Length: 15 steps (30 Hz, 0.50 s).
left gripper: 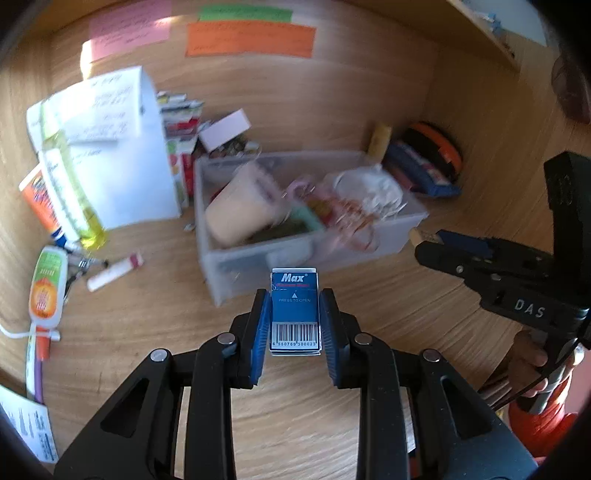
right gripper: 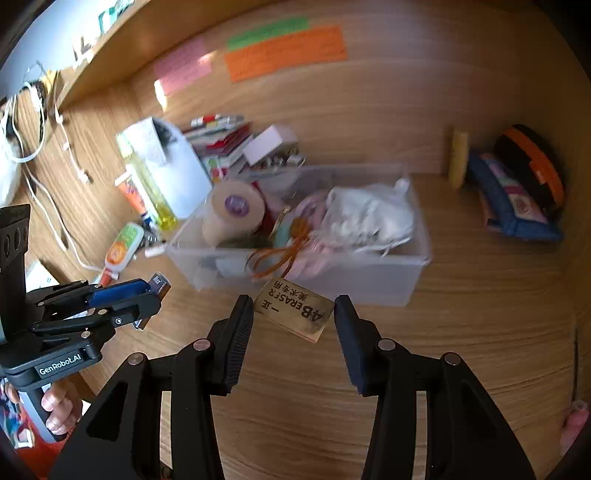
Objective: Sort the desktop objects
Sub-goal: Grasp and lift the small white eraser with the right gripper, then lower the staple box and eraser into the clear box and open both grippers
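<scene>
**Desk inventory: two grippers, two small items, one bin**

Item 1. My left gripper (left gripper: pixel 294 317) is closed on a blue Max staple box (left gripper: pixel 294 312), its pads pressed against both long sides; barcode end toward me, "press to open" end pointing forward. I hold it above the wooden desk (left gripper: pixel 295 398), just short of the bin's near wall.

Item 2. My right gripper (right gripper: pixel 293 328) clamps a tan 4B eraser (right gripper: pixel 293 312). It sits tilted between the fingers, one corner against each, printed face up. From the left wrist view the same eraser (left gripper: pixel 419 236) shows only as a pale tip at the finger ends, beside the bin's right corner.

Item 3. Translucent plastic bin (right gripper: pixel 369 278), directly ahead of both grippers. Contents: a roll of beige tape (right gripper: pixel 234 210), a crumpled white bag (right gripper: pixel 369 218), an orange cord (right gripper: pixel 275 258) looping over the near rim, and other pieces too blurred to name.

Item 4. Left of the bin: a white paper-covered box (left gripper: pixel 125 155), a yellow bottle (left gripper: pixel 72 184), an orange tube (left gripper: pixel 37 201), a green-and-orange glue bottle (left gripper: pixel 47 284), a small white stick (left gripper: pixel 114 271).

Item 5. Right of the bin: a blue pouch (right gripper: pixel 513 203) leaning against a black-and-orange case (right gripper: pixel 535 162), with a yellow roll (right gripper: pixel 459 158) standing beside them.

Item 6. Back panel: pink (left gripper: pixel 129 27), green (left gripper: pixel 245 13) and orange (left gripper: pixel 251 38) paper notes.
</scene>
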Each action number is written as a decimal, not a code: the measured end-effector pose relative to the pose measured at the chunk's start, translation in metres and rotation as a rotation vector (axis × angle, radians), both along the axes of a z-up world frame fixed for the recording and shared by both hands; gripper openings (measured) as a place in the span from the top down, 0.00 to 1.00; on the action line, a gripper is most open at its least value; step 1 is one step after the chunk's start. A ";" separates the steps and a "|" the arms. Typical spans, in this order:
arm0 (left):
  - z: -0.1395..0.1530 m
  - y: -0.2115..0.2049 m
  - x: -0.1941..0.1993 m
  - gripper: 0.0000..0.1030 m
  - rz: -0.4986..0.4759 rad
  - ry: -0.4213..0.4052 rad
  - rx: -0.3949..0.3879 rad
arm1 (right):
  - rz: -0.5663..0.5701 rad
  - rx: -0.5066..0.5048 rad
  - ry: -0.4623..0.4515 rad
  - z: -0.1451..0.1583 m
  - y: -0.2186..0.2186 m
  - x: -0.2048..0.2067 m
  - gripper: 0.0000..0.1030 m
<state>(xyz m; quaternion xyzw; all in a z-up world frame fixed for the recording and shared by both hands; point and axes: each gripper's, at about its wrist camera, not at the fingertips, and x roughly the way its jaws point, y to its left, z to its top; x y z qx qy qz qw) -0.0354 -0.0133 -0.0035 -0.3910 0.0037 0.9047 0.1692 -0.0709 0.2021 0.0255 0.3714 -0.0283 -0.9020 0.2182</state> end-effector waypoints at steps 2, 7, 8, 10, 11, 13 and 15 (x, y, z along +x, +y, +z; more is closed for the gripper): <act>0.008 0.007 -0.004 0.74 -0.008 0.017 0.007 | -0.011 -0.007 0.012 0.005 0.005 -0.004 0.59; 0.018 0.018 -0.019 0.74 -0.021 0.046 0.014 | -0.028 -0.007 0.035 0.014 0.015 -0.015 0.59; 0.019 0.020 -0.022 0.74 -0.022 0.045 0.017 | -0.030 -0.007 0.036 0.014 0.017 -0.018 0.59; 0.019 0.023 -0.029 0.74 -0.026 0.039 0.026 | -0.034 -0.006 0.037 0.015 0.019 -0.024 0.59; 0.017 0.025 -0.034 0.74 -0.030 0.034 0.031 | -0.034 -0.005 0.037 0.015 0.020 -0.027 0.59; 0.014 0.028 -0.042 0.74 -0.033 0.026 0.035 | -0.038 0.000 0.036 0.014 0.021 -0.035 0.59; 0.010 0.031 -0.052 0.74 -0.036 0.013 0.037 | -0.036 0.005 0.034 0.012 0.021 -0.042 0.59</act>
